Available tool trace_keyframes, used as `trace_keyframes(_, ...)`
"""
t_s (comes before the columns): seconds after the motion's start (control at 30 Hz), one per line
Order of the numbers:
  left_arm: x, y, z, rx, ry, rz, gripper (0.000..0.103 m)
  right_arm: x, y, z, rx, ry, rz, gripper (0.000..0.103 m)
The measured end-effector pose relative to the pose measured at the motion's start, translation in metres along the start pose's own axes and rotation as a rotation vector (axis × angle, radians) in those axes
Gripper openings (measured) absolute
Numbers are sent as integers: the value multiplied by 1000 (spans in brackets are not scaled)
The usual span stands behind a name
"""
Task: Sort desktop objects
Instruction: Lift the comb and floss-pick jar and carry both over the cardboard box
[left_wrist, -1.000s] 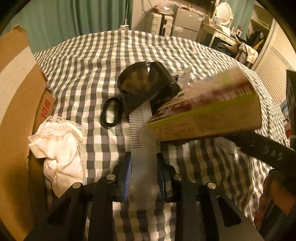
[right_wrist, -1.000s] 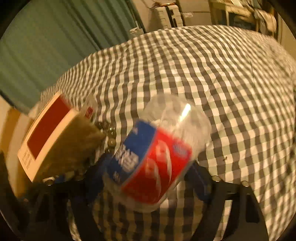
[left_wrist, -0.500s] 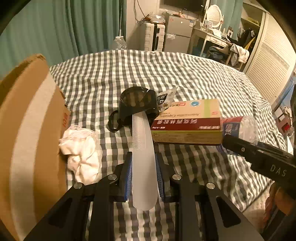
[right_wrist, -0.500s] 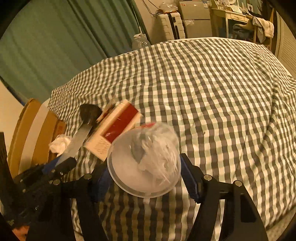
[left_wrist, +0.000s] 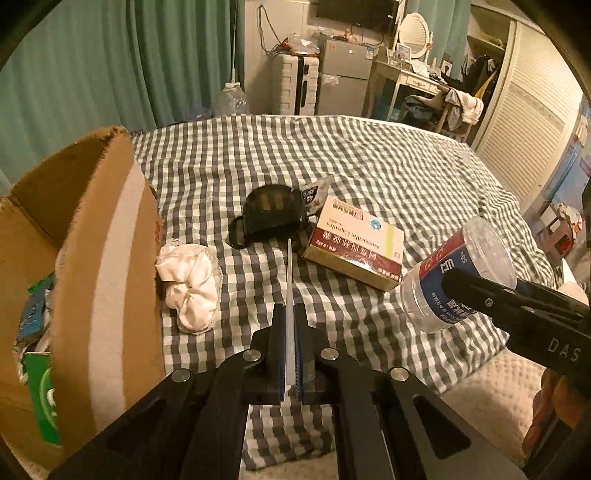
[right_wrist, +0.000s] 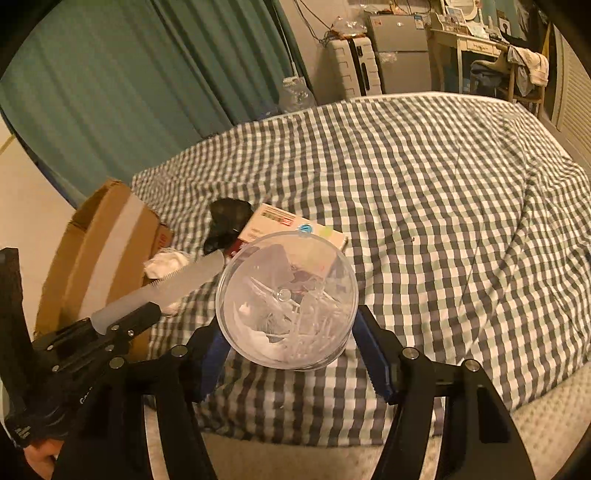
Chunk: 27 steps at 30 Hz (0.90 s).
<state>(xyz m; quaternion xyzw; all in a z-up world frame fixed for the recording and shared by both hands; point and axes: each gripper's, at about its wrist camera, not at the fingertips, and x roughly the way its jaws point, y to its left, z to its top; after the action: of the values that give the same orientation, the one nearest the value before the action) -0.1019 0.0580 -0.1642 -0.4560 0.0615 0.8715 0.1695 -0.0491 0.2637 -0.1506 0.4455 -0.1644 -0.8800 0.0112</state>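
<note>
Now left tongs (left_wrist: 291, 354) clamped on white comb (left_wrist: 290, 291); right tongs (right_wrist: 291, 354) clamped on plastic bottle (right_wrist: 287, 301).

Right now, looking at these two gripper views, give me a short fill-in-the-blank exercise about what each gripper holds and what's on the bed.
1. The left gripper is shut on a white ____.
2. The right gripper grips a clear plastic ____ with a red and blue label.
3. The white cloth lies beside the open ____ box.
4. The medicine box rests on the ____ bedspread.

Missing words: comb; bottle; cardboard; checked
</note>
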Motion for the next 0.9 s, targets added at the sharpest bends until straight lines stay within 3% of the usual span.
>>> trace_keyframes(0.57,-99,12,5,2,-146,1,3,-86,57,0,-102,-120,-11,64)
trace_keyframes(0.9,-158,47,11,-27,-247,16,3,-131,110,6,-189,-213,-32,64)
